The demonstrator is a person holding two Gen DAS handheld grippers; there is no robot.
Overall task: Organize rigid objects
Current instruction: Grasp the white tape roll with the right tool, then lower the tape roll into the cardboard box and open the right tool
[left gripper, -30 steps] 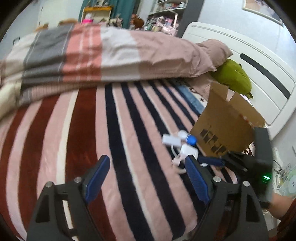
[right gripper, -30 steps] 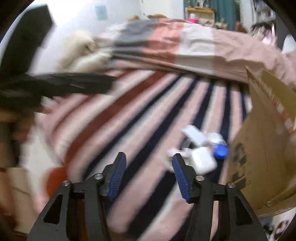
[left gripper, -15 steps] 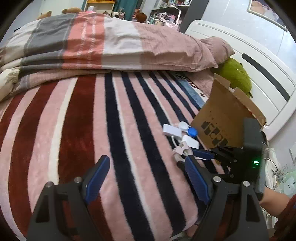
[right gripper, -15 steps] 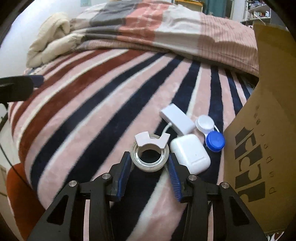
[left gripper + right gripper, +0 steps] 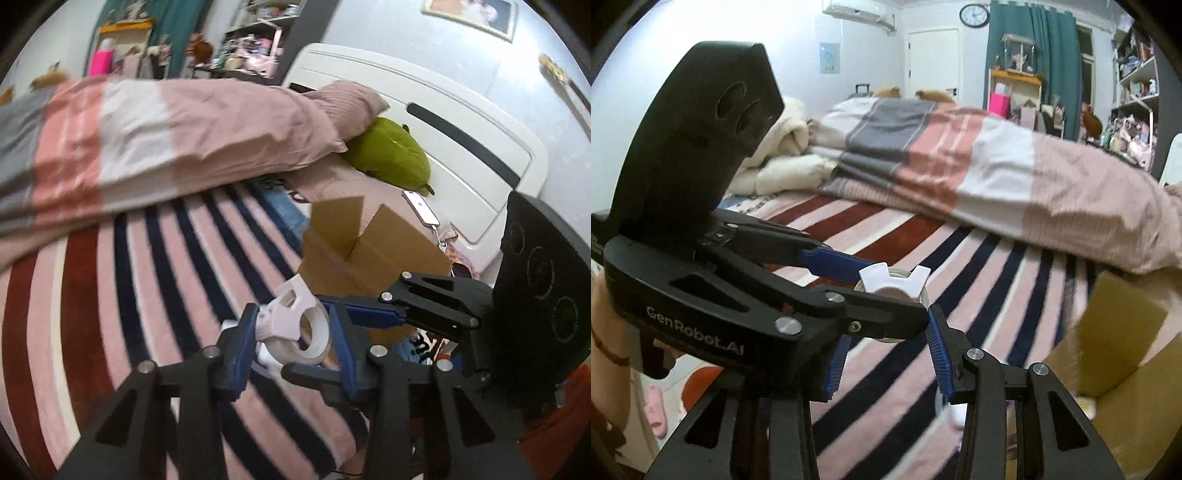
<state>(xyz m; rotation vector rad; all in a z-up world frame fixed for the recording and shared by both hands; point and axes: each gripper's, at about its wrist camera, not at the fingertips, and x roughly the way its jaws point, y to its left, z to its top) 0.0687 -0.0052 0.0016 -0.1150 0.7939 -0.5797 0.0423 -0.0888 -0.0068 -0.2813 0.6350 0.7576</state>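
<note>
1. Now the tape roll [image 5: 308,338] with its white dispenser clip is pinched by the left gripper [image 5: 291,343], whose jaws have just been closing on it.
2. It is also gripped by the right gripper [image 5: 886,354].
3. It is held above the striped blanket [image 5: 155,295], near the cardboard box [image 5: 365,254].

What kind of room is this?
Most likely a bedroom. There is a bed with a striped blanket, a folded quilt and a white headboard, and a green pillow lies beside the headboard.
</note>
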